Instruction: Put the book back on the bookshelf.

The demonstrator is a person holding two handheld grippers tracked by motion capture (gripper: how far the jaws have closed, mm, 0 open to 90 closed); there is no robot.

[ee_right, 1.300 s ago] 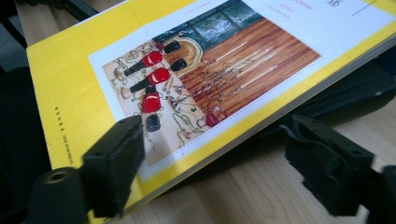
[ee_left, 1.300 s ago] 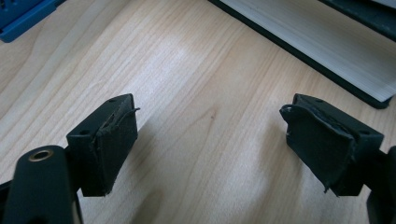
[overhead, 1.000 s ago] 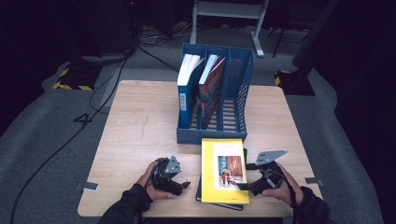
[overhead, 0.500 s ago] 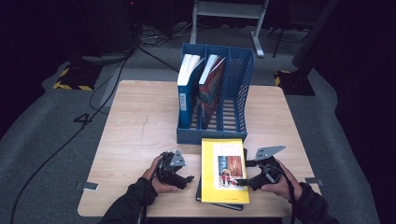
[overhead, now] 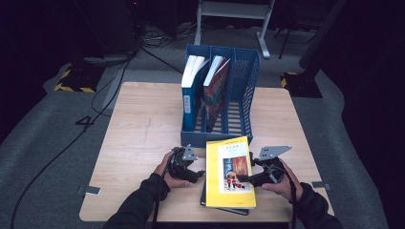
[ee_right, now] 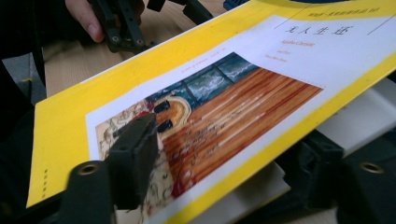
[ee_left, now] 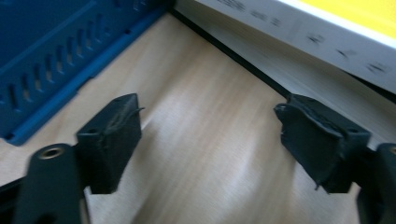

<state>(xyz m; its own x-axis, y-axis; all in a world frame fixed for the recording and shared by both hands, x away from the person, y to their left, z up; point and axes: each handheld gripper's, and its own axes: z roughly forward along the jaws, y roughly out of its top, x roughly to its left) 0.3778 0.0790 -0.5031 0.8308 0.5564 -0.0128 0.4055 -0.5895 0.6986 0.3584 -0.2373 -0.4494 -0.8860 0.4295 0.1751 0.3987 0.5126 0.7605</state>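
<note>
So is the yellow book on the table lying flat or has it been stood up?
Lying flat, cover up. The yellow book rests on a dark book, in front of the blue file rack, where two other books stand upright.

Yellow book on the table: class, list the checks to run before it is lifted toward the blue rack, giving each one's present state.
1. Right gripper straddles the yellow book, one jaw above the cover, one below the pages: ok.
2. Its jaws have just been closing; pads pressing firmly: cannot tell.
3. Left gripper open, nothing between its jaws: ok.
4. Left gripper touching the book's spine: not ok, a gap shows.
5. Blue rack has its right slot free: ok.
6. Dark book underneath stays clear of the grip: cannot tell.
</note>
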